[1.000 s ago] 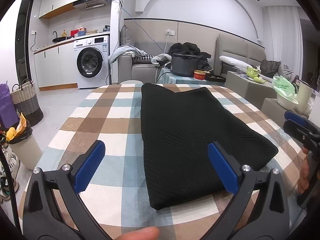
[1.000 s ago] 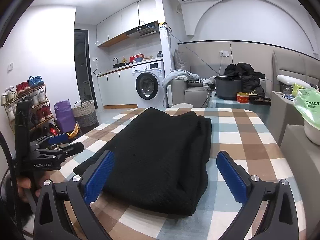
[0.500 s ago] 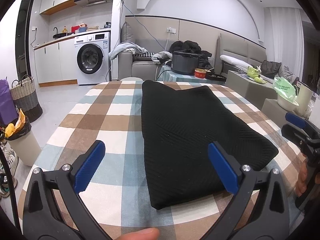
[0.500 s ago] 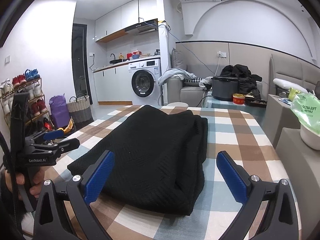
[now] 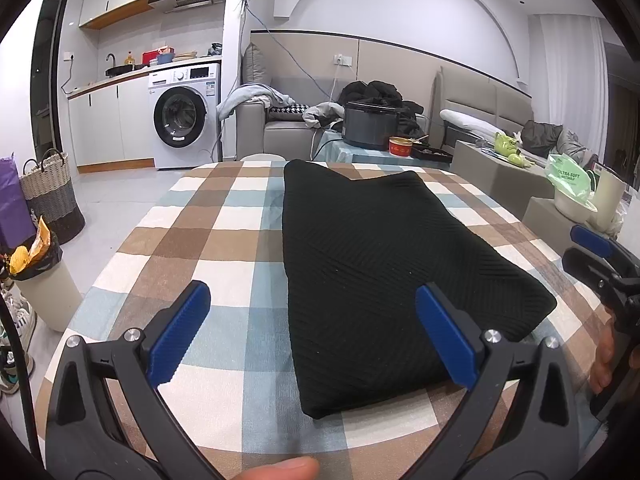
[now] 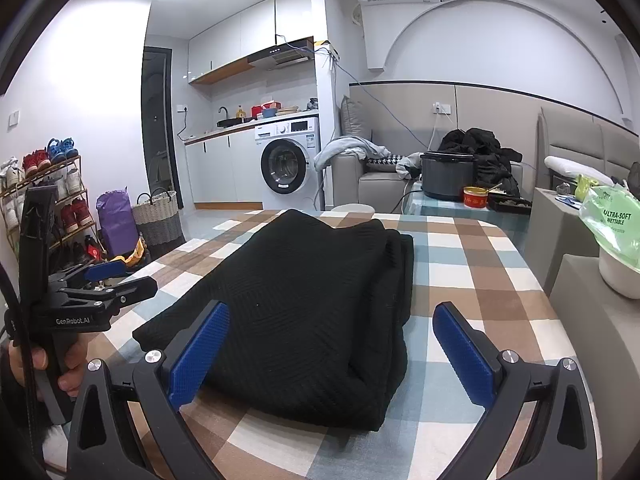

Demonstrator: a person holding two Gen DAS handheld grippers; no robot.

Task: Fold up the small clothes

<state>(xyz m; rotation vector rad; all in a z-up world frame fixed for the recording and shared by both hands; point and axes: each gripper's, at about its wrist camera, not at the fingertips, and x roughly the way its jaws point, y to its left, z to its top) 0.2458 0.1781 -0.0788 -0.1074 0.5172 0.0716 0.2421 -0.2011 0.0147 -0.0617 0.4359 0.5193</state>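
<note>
A black knit garment (image 5: 384,256) lies folded into a thick rectangle on the checkered tablecloth (image 5: 200,248); it also shows in the right wrist view (image 6: 304,304). My left gripper (image 5: 312,332) is open and empty, held above the table's near edge, just short of the garment's near end. My right gripper (image 6: 332,348) is open and empty, held above the garment's near corner. The left gripper shows in the right wrist view (image 6: 108,280) at the left, and the right gripper in the left wrist view (image 5: 592,248) at the right.
A washing machine (image 5: 184,120), sofa (image 5: 280,128) and cooker pot (image 5: 370,124) stand beyond the table. A bin (image 5: 40,280) and basket (image 5: 48,192) sit on the floor at left. A side counter with a white container (image 6: 616,272) is at right.
Both grippers have risen and tilted slightly; the garment sits a little lower in both views. The garment itself has not moved and both grippers stay open.
</note>
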